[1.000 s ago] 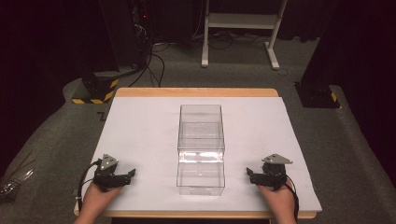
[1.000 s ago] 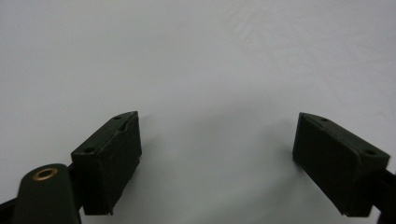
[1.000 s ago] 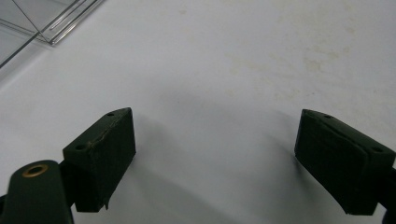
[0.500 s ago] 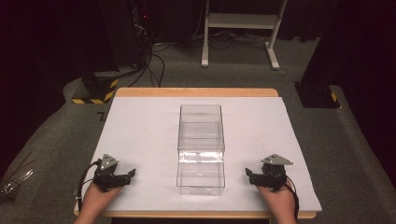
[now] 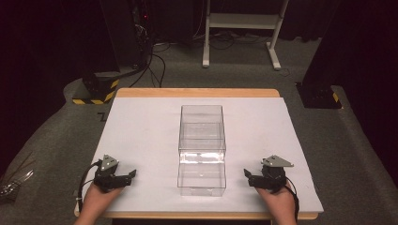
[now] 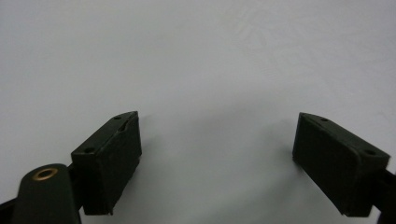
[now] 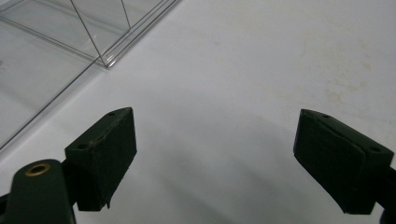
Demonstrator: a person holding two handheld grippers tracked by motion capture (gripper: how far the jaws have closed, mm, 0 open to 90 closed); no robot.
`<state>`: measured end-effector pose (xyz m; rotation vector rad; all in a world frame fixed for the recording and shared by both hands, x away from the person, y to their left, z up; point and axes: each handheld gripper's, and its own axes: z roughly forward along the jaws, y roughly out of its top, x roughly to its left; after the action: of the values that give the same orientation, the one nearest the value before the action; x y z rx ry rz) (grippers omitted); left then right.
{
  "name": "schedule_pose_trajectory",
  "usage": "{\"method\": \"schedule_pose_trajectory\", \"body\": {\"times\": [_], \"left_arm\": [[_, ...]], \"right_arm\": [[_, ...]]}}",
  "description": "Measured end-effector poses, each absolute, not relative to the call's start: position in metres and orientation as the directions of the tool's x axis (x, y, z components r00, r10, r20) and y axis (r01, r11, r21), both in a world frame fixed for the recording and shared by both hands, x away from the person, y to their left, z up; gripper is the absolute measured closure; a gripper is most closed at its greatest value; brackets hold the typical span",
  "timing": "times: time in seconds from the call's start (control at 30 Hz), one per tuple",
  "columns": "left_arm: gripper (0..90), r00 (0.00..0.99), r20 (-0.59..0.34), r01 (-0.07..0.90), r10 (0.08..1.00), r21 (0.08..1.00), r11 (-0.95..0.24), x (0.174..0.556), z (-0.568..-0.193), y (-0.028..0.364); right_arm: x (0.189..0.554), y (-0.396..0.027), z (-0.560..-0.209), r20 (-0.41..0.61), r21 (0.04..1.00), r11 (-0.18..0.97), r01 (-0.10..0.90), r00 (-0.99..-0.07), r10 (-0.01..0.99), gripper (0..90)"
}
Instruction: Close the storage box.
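Observation:
A clear plastic box (image 5: 202,149) stands in the middle of the white table sheet (image 5: 141,136), long side running away from me. My left gripper (image 5: 132,175) rests near the front left edge, open, jaws wide apart over bare sheet (image 6: 215,140). My right gripper (image 5: 247,175) rests at the front right, also open, pointing toward the box. In the right gripper view its jaws frame bare sheet, and a corner of the clear box (image 7: 70,32) lies at the upper left, apart from the gripper (image 7: 215,144).
The wooden table edge (image 5: 197,93) shows beyond the sheet. On the dark floor behind stand a white frame (image 5: 239,28), cables, and black stands with yellow-black striped bases (image 5: 96,91). Crumpled clear plastic (image 5: 14,180) lies on the floor at left.

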<state>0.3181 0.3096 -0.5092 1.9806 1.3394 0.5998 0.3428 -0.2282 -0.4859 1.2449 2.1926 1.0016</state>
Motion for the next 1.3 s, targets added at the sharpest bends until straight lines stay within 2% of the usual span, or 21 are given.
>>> {"method": "schedule_pose_trajectory", "body": {"times": [1.3], "left_arm": [[15.7, 0.37, 0.01, 0.624, 0.929, 0.738, -0.257, 0.318, -0.509, 0.31]], "right_arm": [[0.32, -0.211, -0.465, 0.029, 0.823, 0.306, 0.478, -0.574, 0.818, 14.4]]}}
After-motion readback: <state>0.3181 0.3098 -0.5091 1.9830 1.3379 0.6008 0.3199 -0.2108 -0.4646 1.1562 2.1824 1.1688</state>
